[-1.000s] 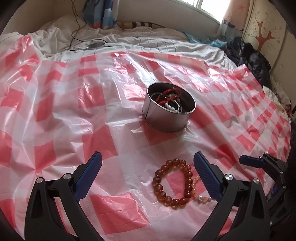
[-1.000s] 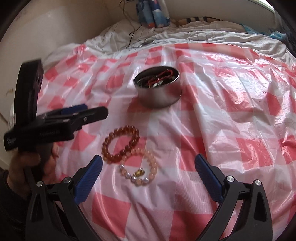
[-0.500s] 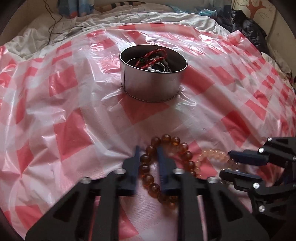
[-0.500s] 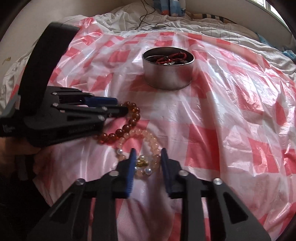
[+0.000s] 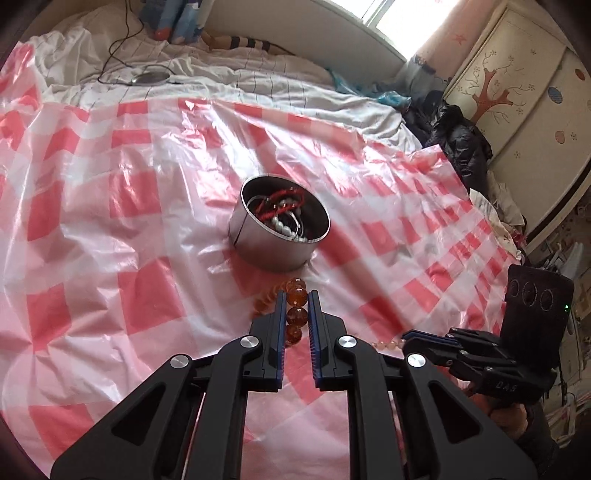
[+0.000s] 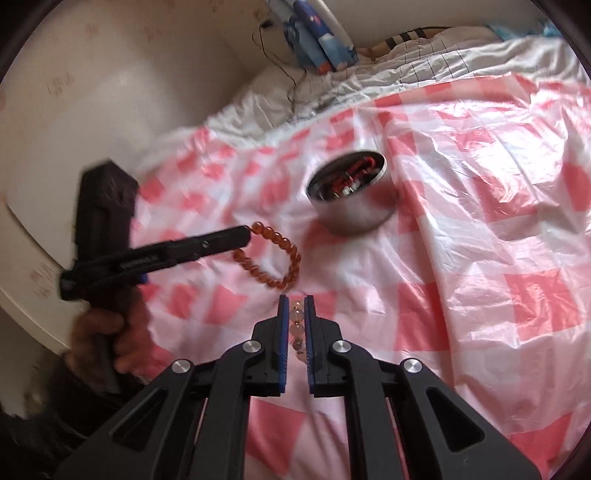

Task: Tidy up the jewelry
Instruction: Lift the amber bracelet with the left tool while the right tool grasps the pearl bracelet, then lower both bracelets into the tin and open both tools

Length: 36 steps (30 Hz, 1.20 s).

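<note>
My left gripper (image 5: pixel 296 295) is shut on an amber bead bracelet (image 5: pixel 297 316) and holds it in the air just before the round metal tin (image 5: pixel 275 249). In the right wrist view the amber bracelet (image 6: pixel 275 254) hangs as a loop from the left gripper (image 6: pixel 245 232). My right gripper (image 6: pixel 296 301) is shut on a pale pink bead bracelet (image 6: pixel 296 328), lifted off the cloth. The tin (image 6: pixel 351 210) holds red cord, white pearls and metal bangles. The right gripper also shows low at the right in the left wrist view (image 5: pixel 406 338).
A red and white checked plastic sheet (image 5: pixel 110 258) covers the bed. White bedding, a cable and a blue patterned object (image 5: pixel 177 22) lie at the far edge. Dark clothes (image 5: pixel 458 147) and a painted wardrobe (image 5: pixel 517 92) stand at the right.
Both grippers have lifted their bracelets off the sheet. The left one has carried the amber bracelet up toward the tin; the right one has raised the pale pink bracelet.
</note>
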Tool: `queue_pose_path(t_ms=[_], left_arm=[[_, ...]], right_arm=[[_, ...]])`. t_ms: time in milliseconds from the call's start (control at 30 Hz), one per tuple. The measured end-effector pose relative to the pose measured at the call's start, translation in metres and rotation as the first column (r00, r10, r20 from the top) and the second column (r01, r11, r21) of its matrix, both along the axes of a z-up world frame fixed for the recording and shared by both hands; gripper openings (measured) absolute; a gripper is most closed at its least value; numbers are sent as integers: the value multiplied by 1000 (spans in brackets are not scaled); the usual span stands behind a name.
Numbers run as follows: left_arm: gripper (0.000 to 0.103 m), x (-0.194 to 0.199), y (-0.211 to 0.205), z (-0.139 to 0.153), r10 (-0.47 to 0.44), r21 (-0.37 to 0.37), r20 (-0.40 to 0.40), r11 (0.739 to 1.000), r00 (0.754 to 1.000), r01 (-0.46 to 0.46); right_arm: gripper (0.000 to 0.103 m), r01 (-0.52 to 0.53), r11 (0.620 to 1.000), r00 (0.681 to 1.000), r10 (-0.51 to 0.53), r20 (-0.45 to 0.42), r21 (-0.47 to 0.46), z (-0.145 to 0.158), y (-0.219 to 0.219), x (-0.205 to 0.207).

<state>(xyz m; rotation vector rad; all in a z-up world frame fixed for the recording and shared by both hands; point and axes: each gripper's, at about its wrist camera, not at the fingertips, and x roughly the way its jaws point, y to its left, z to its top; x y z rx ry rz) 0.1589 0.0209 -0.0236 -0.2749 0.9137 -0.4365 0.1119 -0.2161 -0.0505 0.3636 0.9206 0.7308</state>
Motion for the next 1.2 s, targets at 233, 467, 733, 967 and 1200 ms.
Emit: queue_pose_path(t_ms=[233,467,733,967,1200], left_arm=[[10,23,-10,32,-4,-20,70,1000,998,5],[10,68,-25,41,29,-80,114,997,993,-20],[26,113,-13,-8,220,67,-44,974,975,-217],[58,90,5,21,272,84,69,957,960,-277],[62,77,47,16,358,3,20,933,933,-359]], right_arm=[[9,36,978,999,-35,-9,204,20,-14,23],[9,77,961,996,-85,20,266,38,-19,66],[9,96,949,995,-99,-5,301,35,-6,124],[22,194,980,980,-192,-61,38,-4,19,161],[40,191,980,982,-191,-4,46,2,21,154]])
